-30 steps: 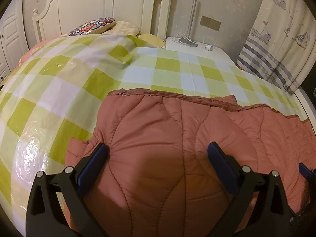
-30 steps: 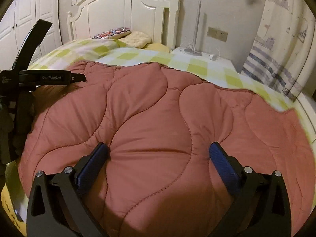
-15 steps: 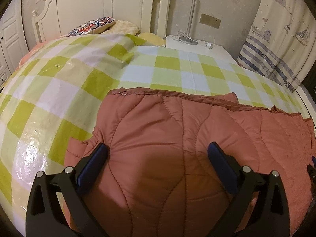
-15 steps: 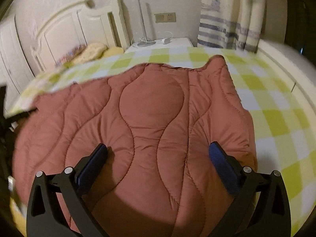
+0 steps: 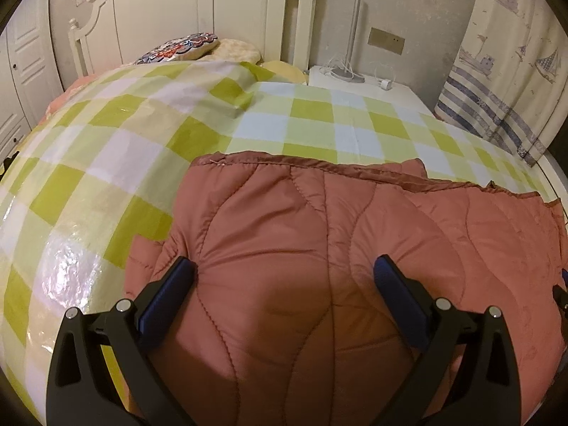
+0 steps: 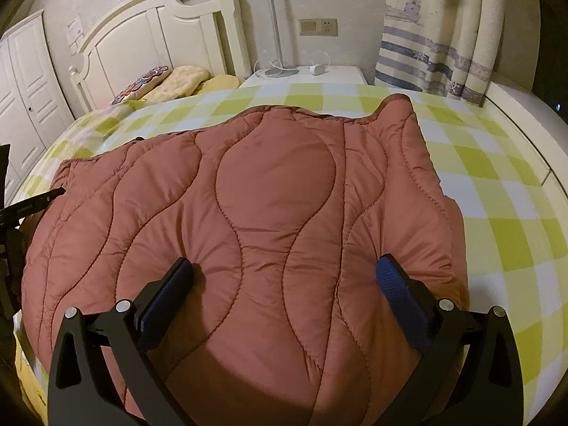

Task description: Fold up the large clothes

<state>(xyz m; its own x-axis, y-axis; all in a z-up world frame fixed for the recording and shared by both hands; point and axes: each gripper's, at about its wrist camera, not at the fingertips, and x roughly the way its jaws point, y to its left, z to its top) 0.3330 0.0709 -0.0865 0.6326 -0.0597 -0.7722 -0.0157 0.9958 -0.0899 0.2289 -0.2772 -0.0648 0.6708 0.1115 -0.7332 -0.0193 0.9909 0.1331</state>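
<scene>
Both tools, the left gripper [image 5: 284,277] and right gripper [image 6: 284,277], hover with jaws spread and gripping nothing over the rust quilted jacket [image 6: 269,220], which lies flat on the green-checked bedspread [image 5: 106,156], apparently spread out ready for folding.

Both the left gripper [image 5: 284,273] and the right gripper [image 6: 284,273] have matte black forked arms, silver round screws and ribbed blue pads [image 6: 390,277].

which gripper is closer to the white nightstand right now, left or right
Likely right. The right gripper sits over the quilted jacket's nightstand-side end. The left gripper sits over its other end. The nightstand stands beyond the bed's corner.
</scene>
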